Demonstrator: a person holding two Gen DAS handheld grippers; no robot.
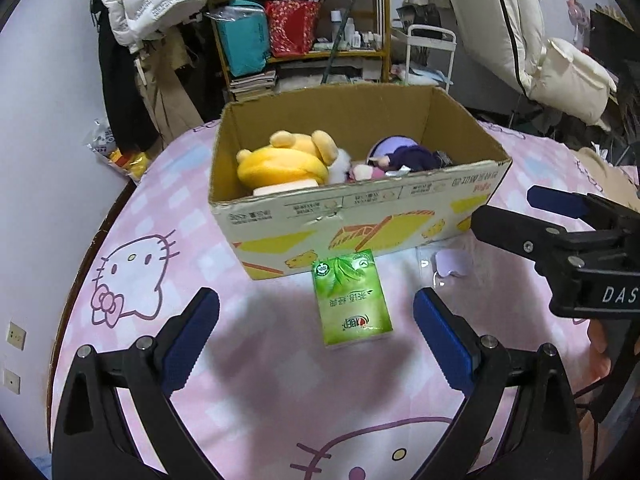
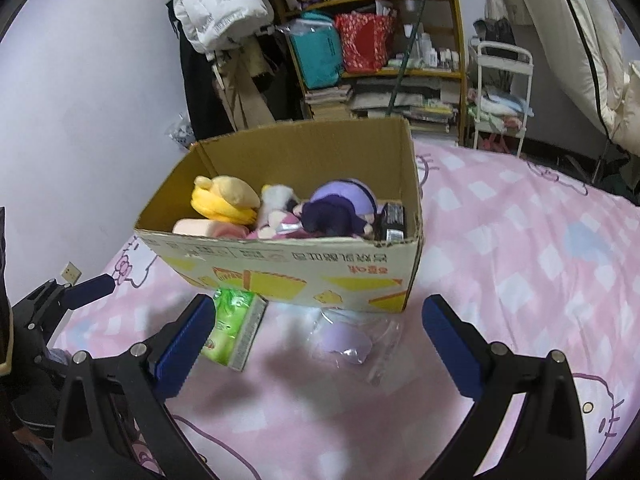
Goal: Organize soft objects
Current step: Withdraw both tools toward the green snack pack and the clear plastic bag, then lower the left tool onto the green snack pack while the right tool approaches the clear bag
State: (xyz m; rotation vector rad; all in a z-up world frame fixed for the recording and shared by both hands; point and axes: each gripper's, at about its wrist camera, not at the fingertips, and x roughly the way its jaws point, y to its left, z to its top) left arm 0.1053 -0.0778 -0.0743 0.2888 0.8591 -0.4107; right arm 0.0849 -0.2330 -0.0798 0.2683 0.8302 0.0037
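A pale wall [image 1: 48, 128] stands ahead-left of the gripper, with coats [image 1: 148, 4] hanging beside it. Straight ahead rises a crowded yellow shelf unit [image 1: 304, 20], a white trolley [image 1: 430, 54] to its right. Underneath spreads a pink cartoon-cat bedsheet [image 1: 280, 380].

Pink bed [image 1: 248, 392], cardboard box [image 1: 360, 220], tissue pack [image 1: 352, 300], clear pouch [image 2: 352, 340]

We see even, cool indoor light from overhead casting soft purple-grey shadows on the bed [image 1: 280, 380], a pale sheen on the clear plastic bag [image 2: 384, 332], slight softness overall, and strong fisheye bending with black corners.
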